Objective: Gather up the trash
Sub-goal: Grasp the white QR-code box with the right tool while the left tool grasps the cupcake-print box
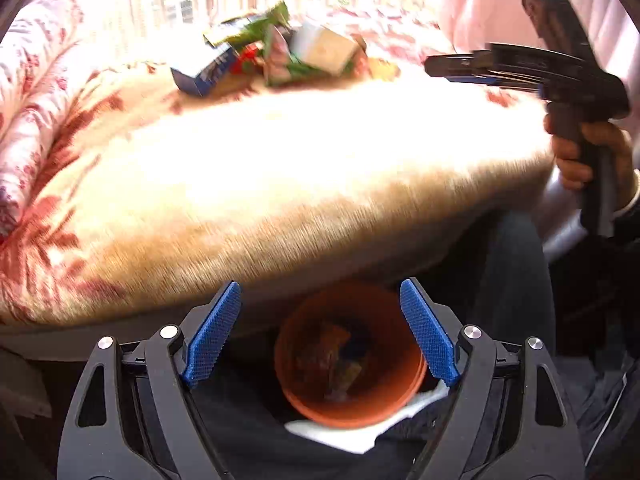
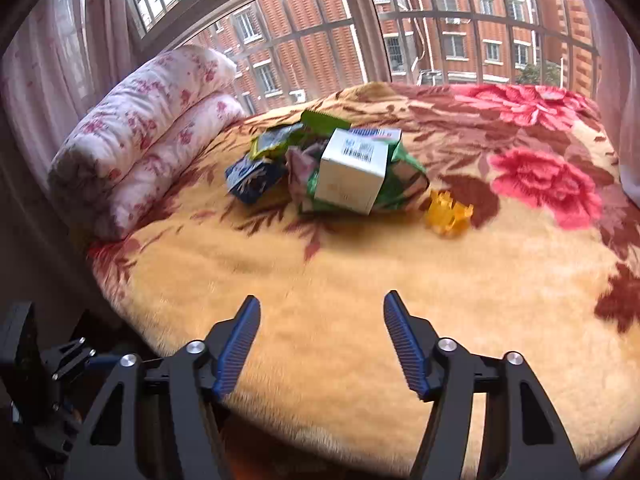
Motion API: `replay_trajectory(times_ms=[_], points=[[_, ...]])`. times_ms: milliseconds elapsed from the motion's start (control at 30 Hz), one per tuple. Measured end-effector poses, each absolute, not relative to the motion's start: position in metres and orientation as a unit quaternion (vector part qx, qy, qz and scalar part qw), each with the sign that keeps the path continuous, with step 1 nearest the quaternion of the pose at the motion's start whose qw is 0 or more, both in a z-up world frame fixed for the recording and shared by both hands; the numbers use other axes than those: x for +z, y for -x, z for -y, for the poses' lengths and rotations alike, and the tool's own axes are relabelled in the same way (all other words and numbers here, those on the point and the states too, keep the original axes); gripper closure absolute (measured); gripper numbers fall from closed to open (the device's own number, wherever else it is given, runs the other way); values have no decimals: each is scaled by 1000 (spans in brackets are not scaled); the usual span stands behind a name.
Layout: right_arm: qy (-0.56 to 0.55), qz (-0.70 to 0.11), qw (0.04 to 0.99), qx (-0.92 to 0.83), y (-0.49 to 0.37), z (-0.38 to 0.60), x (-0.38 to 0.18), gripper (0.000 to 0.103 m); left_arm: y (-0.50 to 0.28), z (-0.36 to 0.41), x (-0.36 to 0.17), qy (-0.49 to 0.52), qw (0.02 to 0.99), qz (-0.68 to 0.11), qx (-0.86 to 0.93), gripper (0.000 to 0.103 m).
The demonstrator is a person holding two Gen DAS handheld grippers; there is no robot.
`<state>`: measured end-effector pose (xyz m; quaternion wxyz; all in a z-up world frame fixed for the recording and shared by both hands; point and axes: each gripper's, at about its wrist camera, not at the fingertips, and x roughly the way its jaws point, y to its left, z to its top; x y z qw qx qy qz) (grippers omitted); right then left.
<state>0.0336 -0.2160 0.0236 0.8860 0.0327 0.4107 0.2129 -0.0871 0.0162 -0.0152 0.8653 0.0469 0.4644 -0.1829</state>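
Observation:
A pile of trash lies on the bed: a white box (image 2: pixel 352 168), green wrappers (image 2: pixel 404 176), a blue box (image 2: pixel 250 178) and a yellow wrapper (image 2: pixel 448 212). The pile also shows in the left wrist view (image 1: pixel 276 56). My left gripper (image 1: pixel 320 332) is open and empty, held over an orange bin (image 1: pixel 348 360) below the bed's edge; the bin holds some wrappers. My right gripper (image 2: pixel 322 340) is open and empty above the bed's near edge, well short of the pile. The right gripper also shows in the left wrist view (image 1: pixel 432 68), at the upper right.
The bed has a floral yellow and red blanket (image 2: pixel 400 300). A folded floral quilt (image 2: pixel 144 128) lies at its left. A barred window (image 2: pixel 360 20) is behind. A white sheet (image 1: pixel 360 432) lies under the bin.

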Motion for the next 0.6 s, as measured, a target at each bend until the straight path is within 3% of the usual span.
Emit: replay_trajectory(times_ms=[33,167,600], points=[[-31,-401,892,206,-44,211,26,26,82,-16,-8,-43,869,-459,-178,23],[-30,-384,904,187,-85,195,29,20,69,-12,1,-40,886,-435,-156,23],[-98,-414,893,144,-170,178,-13,18,32,-33,3,-18,898,-418,-136,23]])
